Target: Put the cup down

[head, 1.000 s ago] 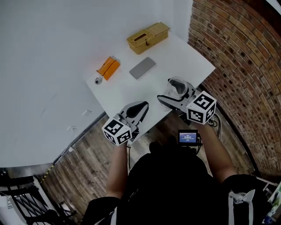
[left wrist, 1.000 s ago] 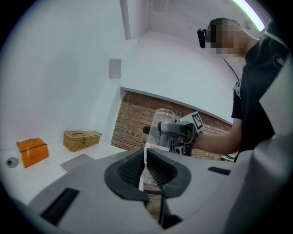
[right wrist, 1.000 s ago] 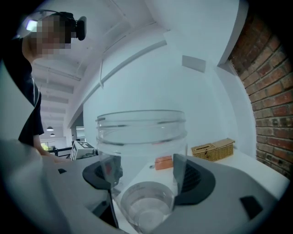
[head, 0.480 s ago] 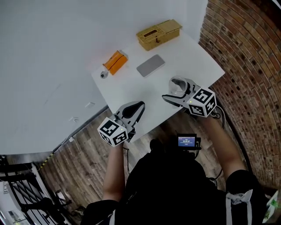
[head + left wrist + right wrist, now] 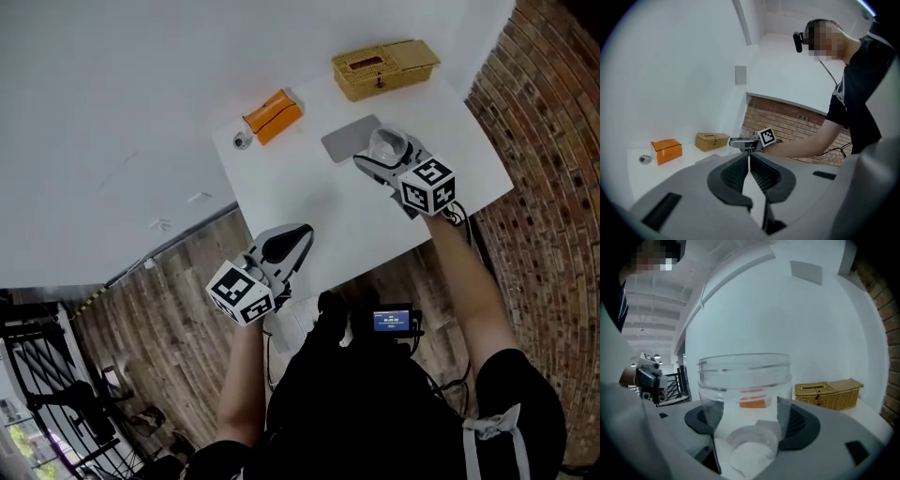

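Note:
A clear plastic cup (image 5: 744, 394) stands upright between the jaws of my right gripper (image 5: 745, 420), which is shut on it. In the head view the cup (image 5: 388, 147) is over the white table (image 5: 309, 187), beside a grey flat pad (image 5: 350, 138); whether it touches the table I cannot tell. My left gripper (image 5: 292, 246) is at the table's near edge, shut with nothing between its jaws. In the left gripper view the left gripper (image 5: 749, 165) points toward the right gripper (image 5: 746, 142).
A wicker box (image 5: 384, 67) sits at the table's far right. An orange box (image 5: 273, 115) and a small round metal thing (image 5: 243, 141) lie at the far left. A brick wall (image 5: 553, 187) rises to the right of the table. Wooden floor (image 5: 159, 319) lies below.
My right gripper has carried the cup away from the near edge toward the grey pad. The left gripper has stayed near the table's front edge.

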{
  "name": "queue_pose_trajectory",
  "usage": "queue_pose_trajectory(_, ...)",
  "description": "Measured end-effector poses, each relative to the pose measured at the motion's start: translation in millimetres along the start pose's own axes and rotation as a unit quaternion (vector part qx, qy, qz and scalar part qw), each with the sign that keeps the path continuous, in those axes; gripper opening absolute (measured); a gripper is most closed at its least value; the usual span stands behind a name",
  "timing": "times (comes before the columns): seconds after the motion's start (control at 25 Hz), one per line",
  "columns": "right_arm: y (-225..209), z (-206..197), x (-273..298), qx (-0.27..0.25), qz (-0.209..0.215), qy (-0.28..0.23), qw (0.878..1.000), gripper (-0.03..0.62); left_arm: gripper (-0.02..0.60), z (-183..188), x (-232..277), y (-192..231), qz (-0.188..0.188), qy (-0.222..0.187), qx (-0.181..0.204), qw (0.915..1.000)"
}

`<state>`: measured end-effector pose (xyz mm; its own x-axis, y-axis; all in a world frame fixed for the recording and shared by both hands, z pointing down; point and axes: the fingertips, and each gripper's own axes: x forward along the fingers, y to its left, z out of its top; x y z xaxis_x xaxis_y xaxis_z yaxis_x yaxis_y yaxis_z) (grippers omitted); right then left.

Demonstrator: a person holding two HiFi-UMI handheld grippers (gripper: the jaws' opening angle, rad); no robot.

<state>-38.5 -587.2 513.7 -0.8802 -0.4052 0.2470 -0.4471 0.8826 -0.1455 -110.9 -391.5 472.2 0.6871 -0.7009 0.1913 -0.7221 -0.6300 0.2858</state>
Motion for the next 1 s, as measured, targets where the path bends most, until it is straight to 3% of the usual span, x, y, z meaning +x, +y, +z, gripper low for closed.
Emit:
queue_pose_trajectory(0.12, -15.0, 5.0, 28.7, 0.005, -0.007, -0.019, 1.000, 0.367, 0.009, -3.1, -9.8, 8.6, 0.018, -0.007, -0.008, 0.9998)
queue_pose_trajectory(0.48, -24.2, 17.3, 102.3, -0.046, 0.011, -0.024, 0.999, 0.367, 0.008, -19.8, -26.5, 29.0, 0.054, -0.006, -0.038, 0.9978)
queue_pose_trajectory(1.0, -22.2, 6.7, 128.0, -0.053, 0.026, -0.033, 0.998, 0.367, 0.008, -29.6, -42.6, 40.9, 0.075, 0.007, -0.052, 0.9958)
